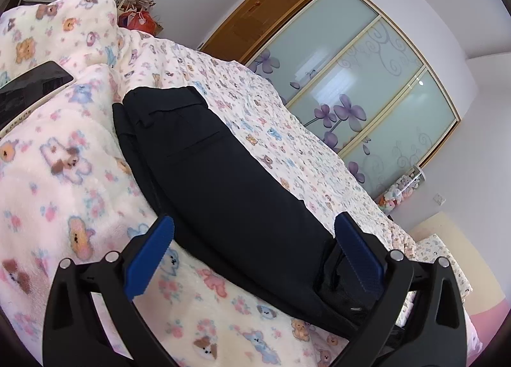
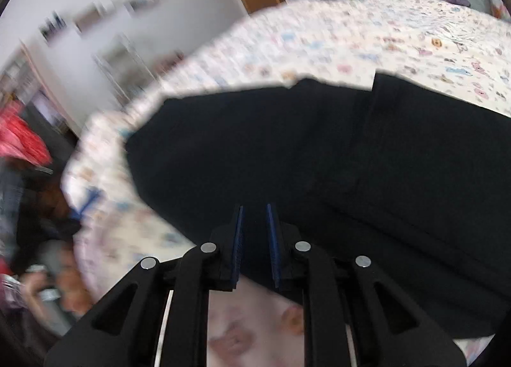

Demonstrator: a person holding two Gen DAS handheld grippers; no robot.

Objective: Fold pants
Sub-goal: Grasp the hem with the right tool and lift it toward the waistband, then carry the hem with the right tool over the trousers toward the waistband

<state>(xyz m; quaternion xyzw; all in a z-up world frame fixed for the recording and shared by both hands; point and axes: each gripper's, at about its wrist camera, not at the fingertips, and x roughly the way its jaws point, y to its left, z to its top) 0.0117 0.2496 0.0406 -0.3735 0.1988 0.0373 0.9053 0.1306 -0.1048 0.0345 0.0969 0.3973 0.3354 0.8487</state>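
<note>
The black pants (image 1: 223, 182) lie lengthwise on a bed with a teddy-bear print blanket (image 1: 64, 182), folded into a long narrow strip. My left gripper (image 1: 255, 239) is open, its blue pads either side of the near end of the pants and just above them. In the right wrist view the pants (image 2: 319, 150) fill the middle, blurred by motion. My right gripper (image 2: 255, 223) is nearly shut, with black pants fabric between its blue pads at the near edge.
A dark tablet (image 1: 32, 86) lies on the blanket at the left. A wardrobe with frosted flower-print sliding doors (image 1: 367, 86) stands beyond the bed. Shelves and red bags (image 2: 22, 140) are at the left of the room.
</note>
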